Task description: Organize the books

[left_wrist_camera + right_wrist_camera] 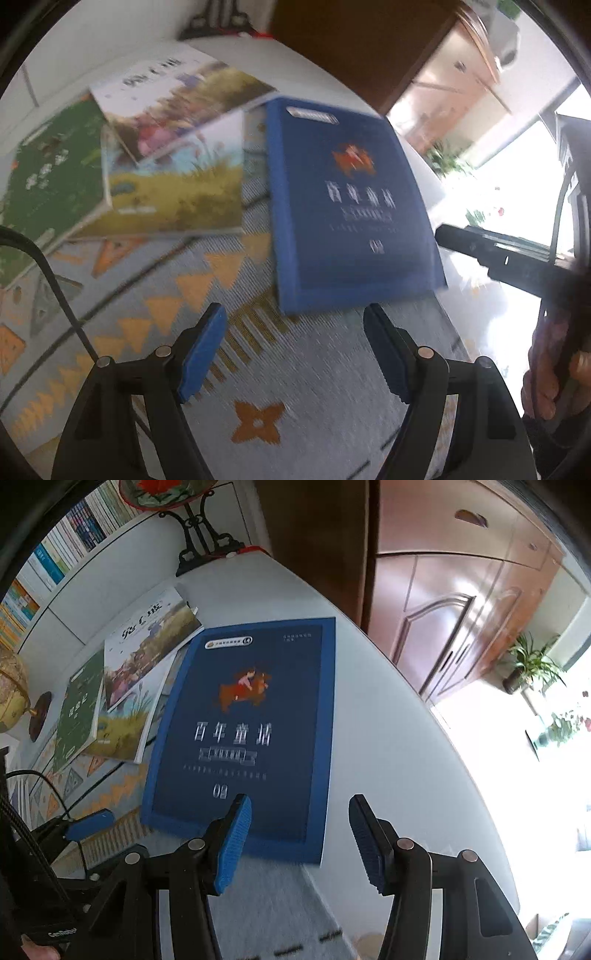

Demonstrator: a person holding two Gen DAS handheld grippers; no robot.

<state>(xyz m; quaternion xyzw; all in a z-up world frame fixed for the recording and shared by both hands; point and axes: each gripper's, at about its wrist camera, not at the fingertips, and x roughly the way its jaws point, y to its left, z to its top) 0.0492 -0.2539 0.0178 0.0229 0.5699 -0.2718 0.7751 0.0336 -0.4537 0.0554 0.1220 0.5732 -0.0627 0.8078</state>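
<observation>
A white table (369,701) stands by dark wooden cupboards and a bright window, partly covered by a grey patterned cloth (295,387) with orange triangles. A large blue book (243,731) lies flat near the table's curved edge, its near end on the cloth. To its left, three picture books (166,147) lie overlapped in a loose heap, a green one (48,177) at the far side. The left claw (295,328) hangs released over the cloth just short of the blue book's near edge; the right claw (300,819) hangs released above that book's near right corner. Neither holds anything. A good grasp probably means sliding one pad under the book's near edge while the other claw steadies it. The left view is blurred, so titles there are unreadable. The heap hides how many books lie beneath.
</observation>
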